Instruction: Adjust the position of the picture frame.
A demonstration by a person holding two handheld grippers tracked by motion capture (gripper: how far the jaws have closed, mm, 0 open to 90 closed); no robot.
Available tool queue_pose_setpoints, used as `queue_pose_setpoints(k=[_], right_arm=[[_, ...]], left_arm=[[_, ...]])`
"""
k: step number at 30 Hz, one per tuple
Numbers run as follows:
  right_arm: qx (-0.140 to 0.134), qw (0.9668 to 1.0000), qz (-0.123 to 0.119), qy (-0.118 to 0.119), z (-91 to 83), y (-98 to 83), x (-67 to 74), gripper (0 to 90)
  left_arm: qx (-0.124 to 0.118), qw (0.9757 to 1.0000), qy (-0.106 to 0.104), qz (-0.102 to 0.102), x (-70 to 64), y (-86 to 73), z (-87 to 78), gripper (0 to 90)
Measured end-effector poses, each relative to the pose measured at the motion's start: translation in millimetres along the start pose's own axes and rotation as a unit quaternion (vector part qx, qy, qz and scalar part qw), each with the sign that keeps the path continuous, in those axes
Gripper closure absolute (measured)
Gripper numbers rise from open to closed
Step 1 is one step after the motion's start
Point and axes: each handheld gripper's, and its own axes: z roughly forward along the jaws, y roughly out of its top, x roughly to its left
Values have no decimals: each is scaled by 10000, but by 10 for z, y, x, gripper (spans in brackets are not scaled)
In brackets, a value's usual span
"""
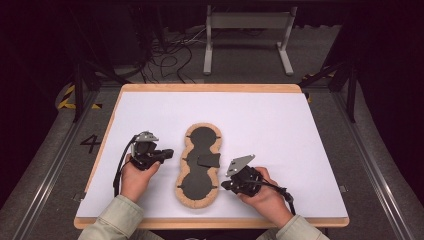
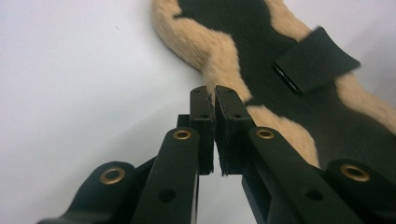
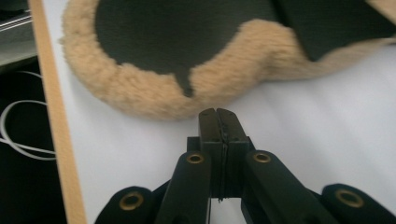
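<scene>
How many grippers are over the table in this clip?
2. The left gripper sits left of the fleece-edged black pad, jaws shut. The right gripper sits right of the pad's near lobe, jaws shut. Neither holds anything.

Pale khaki sleeves are covering both forearms. The left gripper [image 1: 167, 152] and right gripper [image 1: 224, 185] are showing black bodies, brass-ringed rivets along the linkages, grey three-cornered plates on top, and black cables trailing back past the wrists.
</scene>
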Motion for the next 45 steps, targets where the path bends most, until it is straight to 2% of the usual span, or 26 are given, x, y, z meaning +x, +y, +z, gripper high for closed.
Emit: queue_pose_setpoints(k=[2, 7, 8, 10, 11, 13, 15, 16, 19, 22, 23, 25, 27, 29, 30, 31, 37, 41, 45], right_arm=[[-92, 9999, 93, -112, -77, -32, -42, 900], [-249, 9980, 387, -442, -318, -178, -150, 900], [-249, 9980, 387, -442, -318, -178, -150, 900], [-365, 9957, 569, -632, -464, -278, -214, 900], [-365, 9957, 569, -632, -464, -278, -214, 900], [-420, 9945, 636, -719, -531, -326, -239, 900], [-461, 9930, 720, -810, -601, -379, -259, 900], [-478, 9924, 754, -847, -632, -405, -267, 900], [-536, 9904, 854, -941, -710, -478, -282, 900], [-548, 9895, 881, -1001, -737, -515, -283, 900], [-539, 9896, 886, -998, -740, -524, -279, 900], [-519, 9893, 902, -1021, -743, -543, -269, 900], [-518, 9889, 926, -1037, -752, -564, -263, 900], [-530, 9884, 954, -1057, -770, -582, -266, 900], [-549, 9879, 978, -1072, -778, -590, -272, 900], [-567, 9874, 1005, -1082, -787, -600, -283, 900], [-600, 9864, 1077, -1088, -805, -622, -312, 900], [-611, 9861, 1093, -1089, -808, -632, -312, 900], [-613, 9860, 1116, -1076, -813, -647, -322, 900]], left_arm=[[-13, 9999, 37, -104, 11, 71, 18, 884], [36, 9993, 364, -76, 5, 225, 108, 900], [36, 9993, 364, -76, 5, 225, 108, 900], [136, 9991, 389, -118, 25, 299, 202, 900], [136, 9991, 389, -118, 25, 299, 202, 900], [248, 9984, 503, -80, 19, 353, 296, 900], [331, 9981, 520, -35, 14, 400, 403, 900], [419, 9976, 548, -25, 16, 428, 472, 900], [662, 9935, 931, -20, -4, 476, 608, 900], [827, 9909, 1061, 21, -23, 499, 684, 900], [863, 9913, 993, -7, -14, 502, 715, 900], [924, 9907, 997, -13, 4, 498, 760, 900], [928, 9913, 935, -67, 29, 496, 785, 900], [866, 9932, 755, -165, 60, 495, 804, 900], [866, 9932, 755, -165, 60, 495, 804, 900], [843, 9940, 654, -255, 76, 495, 819, 900], [811, 9961, 295, -161, 1, 555, 949, 900], [821, 9964, 51, -185, -93, 595, 1041, 900], [781, 9969, -73, -108, -199, 630, 1133, 900]])
